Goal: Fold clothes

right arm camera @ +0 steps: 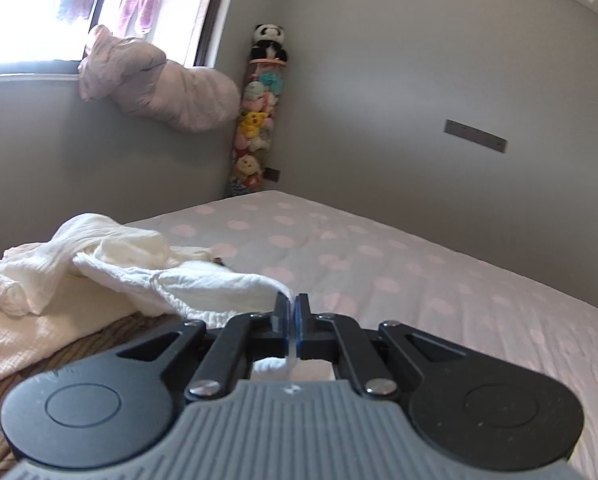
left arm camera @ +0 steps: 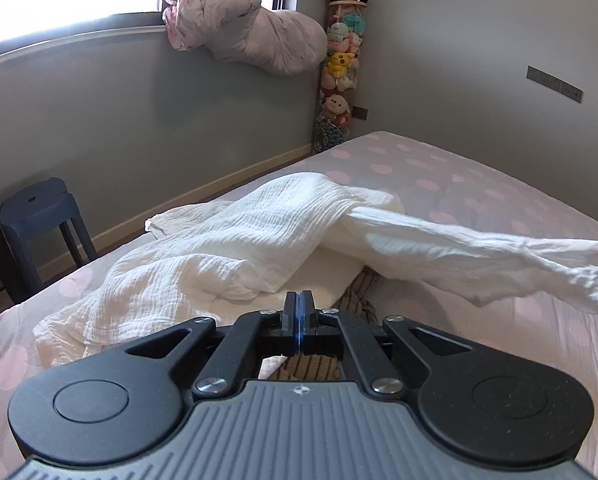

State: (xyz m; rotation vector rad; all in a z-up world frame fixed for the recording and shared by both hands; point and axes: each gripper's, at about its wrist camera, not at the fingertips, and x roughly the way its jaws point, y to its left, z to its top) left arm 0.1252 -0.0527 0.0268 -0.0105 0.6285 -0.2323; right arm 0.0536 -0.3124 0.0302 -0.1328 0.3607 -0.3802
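The bed (left arm camera: pixel 479 184) carries the white crinkled garment (left arm camera: pixel 227 240), heaped from about 9 to 12 o'clock of the left gripper (left arm camera: pixel 298 300). One sleeve (left arm camera: pixel 479 252) runs as its long axis toward 3 o'clock, lifted off the sheet. The right gripper (right arm camera: pixel 292 306) is nearer that end and is clamped on a thin fold of the cloth. The left gripper's jaws are pressed together, with the cloth just ahead; whether they pinch it I cannot tell.

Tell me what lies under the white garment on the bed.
Under the white garment a brown striped cloth peeks out near its front edge, on the pink dotted bedsheet. How far that cloth reaches beneath, and anything else there, is covered.
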